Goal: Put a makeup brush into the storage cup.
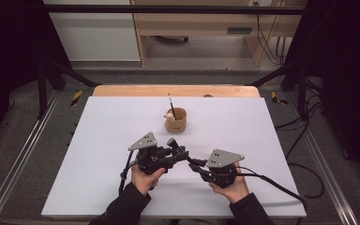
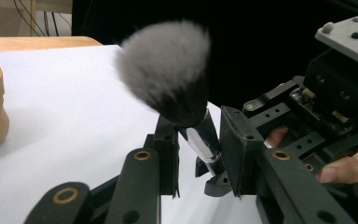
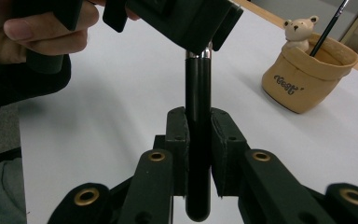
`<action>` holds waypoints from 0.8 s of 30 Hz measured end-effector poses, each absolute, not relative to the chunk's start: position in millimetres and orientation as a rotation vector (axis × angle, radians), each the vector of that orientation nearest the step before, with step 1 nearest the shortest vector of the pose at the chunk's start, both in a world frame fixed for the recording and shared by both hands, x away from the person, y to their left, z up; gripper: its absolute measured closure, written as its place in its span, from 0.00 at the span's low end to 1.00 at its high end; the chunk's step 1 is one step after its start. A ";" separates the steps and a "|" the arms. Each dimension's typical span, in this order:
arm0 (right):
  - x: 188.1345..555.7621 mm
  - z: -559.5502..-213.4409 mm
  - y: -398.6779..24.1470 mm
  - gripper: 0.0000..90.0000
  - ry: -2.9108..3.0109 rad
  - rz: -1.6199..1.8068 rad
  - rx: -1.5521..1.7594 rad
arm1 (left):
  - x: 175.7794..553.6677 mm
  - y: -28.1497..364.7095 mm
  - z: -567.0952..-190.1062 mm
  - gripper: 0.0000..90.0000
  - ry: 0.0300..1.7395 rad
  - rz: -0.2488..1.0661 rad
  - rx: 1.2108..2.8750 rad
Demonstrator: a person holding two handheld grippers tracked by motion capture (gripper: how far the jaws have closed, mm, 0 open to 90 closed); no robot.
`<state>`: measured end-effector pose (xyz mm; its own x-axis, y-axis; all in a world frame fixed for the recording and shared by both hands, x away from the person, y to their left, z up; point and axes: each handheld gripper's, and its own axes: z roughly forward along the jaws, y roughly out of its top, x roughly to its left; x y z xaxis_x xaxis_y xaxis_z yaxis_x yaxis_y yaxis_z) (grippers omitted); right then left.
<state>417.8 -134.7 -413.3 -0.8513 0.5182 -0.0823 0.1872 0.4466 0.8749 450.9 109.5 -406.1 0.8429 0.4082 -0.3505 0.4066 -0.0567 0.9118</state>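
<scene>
A white board [image 1: 122, 140] covers most of the wooden table [image 1: 122, 90], and every place here is given from the tan cup [image 1: 176, 120] that stands on the board, beyond the person's hands. That cup is a soft, pouch-like holder with a rolled rim and dark lettering on its side; a small bear figure [image 3: 300, 29] sits at its rim and a thin dark brush [image 3: 327, 29] leans out of it. On the near side of the cup, toward the person, the two hand-held grippers meet over the board. The left gripper [image 2: 198, 154] lies nearest the cup, just before it and slightly to its left in the high view, and the right gripper [image 3: 198, 140] sits further from the cup, to its right and closer to the person. Between them runs a makeup brush [image 2: 165, 70], well short of the cup and clear of it. The right gripper's jaws are pressed together on the brush's black handle, pinching it near its rounded end. The left gripper's jaws stand on either side of the silver collar just below the grey, dark-rooted bristle head; the pictures leave it unclear whether its pads already press on the collar. Part of the person's right hand [image 2: 345, 163] shows behind the brush.
</scene>
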 end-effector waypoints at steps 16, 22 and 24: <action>417.1 -416.4 -132.1 0.87 2.383 1.380 0.589 | 442.6 109.2 -405.3 0.84 0.618 -0.014 1.652; 417.6 -418.0 -131.2 0.87 2.391 1.370 0.599 | 442.0 108.0 -406.1 0.85 0.616 -0.014 1.662; 418.0 -418.7 -130.7 0.84 2.394 1.374 0.603 | 441.6 107.4 -405.9 0.85 0.614 -0.006 1.674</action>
